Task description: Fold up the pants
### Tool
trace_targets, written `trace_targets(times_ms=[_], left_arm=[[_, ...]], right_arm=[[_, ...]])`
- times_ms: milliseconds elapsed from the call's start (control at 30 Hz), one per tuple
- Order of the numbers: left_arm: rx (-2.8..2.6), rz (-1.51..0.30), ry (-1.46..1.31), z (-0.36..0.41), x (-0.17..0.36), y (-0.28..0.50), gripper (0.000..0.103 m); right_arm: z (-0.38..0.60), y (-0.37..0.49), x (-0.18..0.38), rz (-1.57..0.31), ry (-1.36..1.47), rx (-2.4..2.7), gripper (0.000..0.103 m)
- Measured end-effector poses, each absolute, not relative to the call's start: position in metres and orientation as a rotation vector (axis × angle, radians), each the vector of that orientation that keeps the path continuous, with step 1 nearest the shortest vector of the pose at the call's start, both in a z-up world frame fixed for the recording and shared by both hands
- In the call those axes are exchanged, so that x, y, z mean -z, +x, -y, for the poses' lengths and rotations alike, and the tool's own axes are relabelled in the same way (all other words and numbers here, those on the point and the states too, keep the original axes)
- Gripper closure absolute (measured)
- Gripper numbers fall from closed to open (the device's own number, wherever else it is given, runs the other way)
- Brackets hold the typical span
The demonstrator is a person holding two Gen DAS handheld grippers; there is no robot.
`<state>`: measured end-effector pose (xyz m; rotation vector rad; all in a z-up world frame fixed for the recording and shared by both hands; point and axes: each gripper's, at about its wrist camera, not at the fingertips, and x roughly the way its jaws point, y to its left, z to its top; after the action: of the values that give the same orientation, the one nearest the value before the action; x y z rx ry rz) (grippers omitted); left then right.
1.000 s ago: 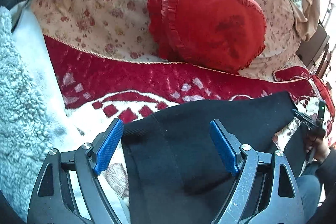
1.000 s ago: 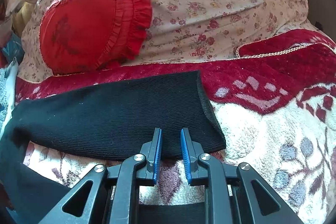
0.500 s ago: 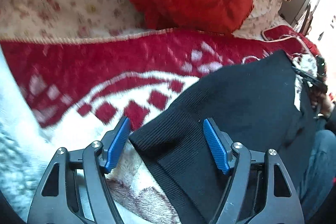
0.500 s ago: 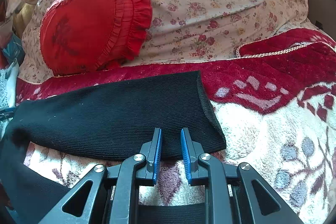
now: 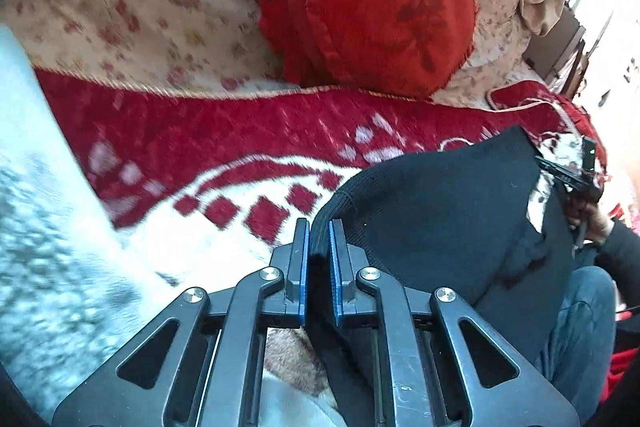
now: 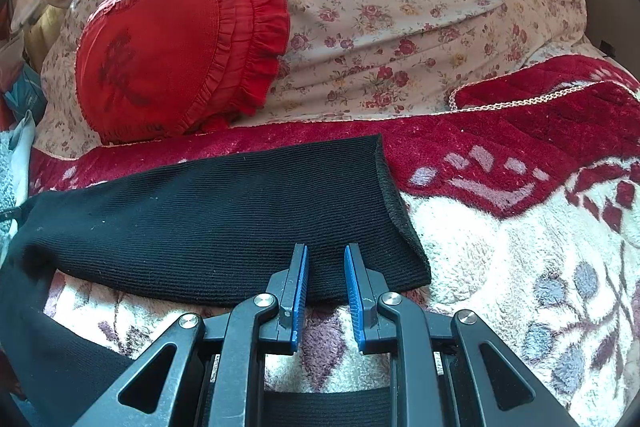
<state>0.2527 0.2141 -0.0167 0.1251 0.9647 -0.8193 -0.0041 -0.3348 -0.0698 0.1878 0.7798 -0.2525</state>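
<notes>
We see the black ribbed-knit pants (image 6: pixel 224 211) lying flat on the red-and-cream plush blanket (image 6: pixel 520 259), long axis running left to right. The left tongs (image 5: pixel 319 227) are clamped on the left end's lifted hem. The right tongs (image 6: pixel 325 255), jaws narrowly parted, straddle the near edge by the right cuff; whether they grip, we cannot tell.

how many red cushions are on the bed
1. The red heart-shaped cushion leans on the floral bedding, behind the black pants. Others may be outside the view.
</notes>
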Motion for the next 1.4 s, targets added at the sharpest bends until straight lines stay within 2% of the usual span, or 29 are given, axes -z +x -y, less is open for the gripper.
trace_targets(times_ms=[267,400,500,567,700,933,1000,1033,1067,1100,1133,1400], left_arm=[[0.704,-0.899,0.277,-0.190,-0.018,0.211,0.099],[0.589,-0.869,0.279,-0.176,-0.038,0.186,0.099],[0.568,-0.844,0.237,-0.167,-0.050,0.168,0.099],[0.559,-0.841,0.199,-0.161,-0.055,0.160,0.099],[0.535,-0.834,0.132,-0.157,-0.063,0.153,0.099],[0.502,-0.852,0.073,-0.169,-0.064,0.153,0.099],[0.499,-0.856,0.062,-0.171,-0.063,0.154,0.099],[0.500,-0.857,0.062,-0.171,-0.062,0.154,0.099],[0.498,-0.854,0.063,-0.170,-0.061,0.154,0.099],[0.494,-0.857,0.062,-0.170,-0.060,0.155,0.099],[0.494,-0.864,0.060,-0.169,-0.059,0.155,0.099],[0.485,-0.851,0.101,-0.165,-0.057,0.140,0.099]], right_arm=[[0.337,-0.006,0.067,-0.776,0.211,0.245,0.086],[0.360,-0.020,0.034,-0.685,0.309,0.229,0.085],[0.409,-0.021,-0.005,-0.645,0.399,0.300,0.071],[0.434,-0.008,-0.008,-0.701,0.477,0.302,0.069],[0.454,0.040,0.023,-0.906,0.614,0.117,0.069],[0.446,0.083,0.040,-0.980,0.522,0.103,0.069],[0.441,0.088,0.044,-1.011,0.470,0.111,0.070],[0.439,0.091,0.046,-1.017,0.455,0.109,0.074],[0.438,0.094,0.047,-1.026,0.443,0.103,0.080],[0.436,0.096,0.049,-1.039,0.417,0.101,0.098],[0.435,0.096,0.049,-1.041,0.408,0.089,0.101],[0.422,0.052,0.005,-0.909,0.284,0.066,0.102]])
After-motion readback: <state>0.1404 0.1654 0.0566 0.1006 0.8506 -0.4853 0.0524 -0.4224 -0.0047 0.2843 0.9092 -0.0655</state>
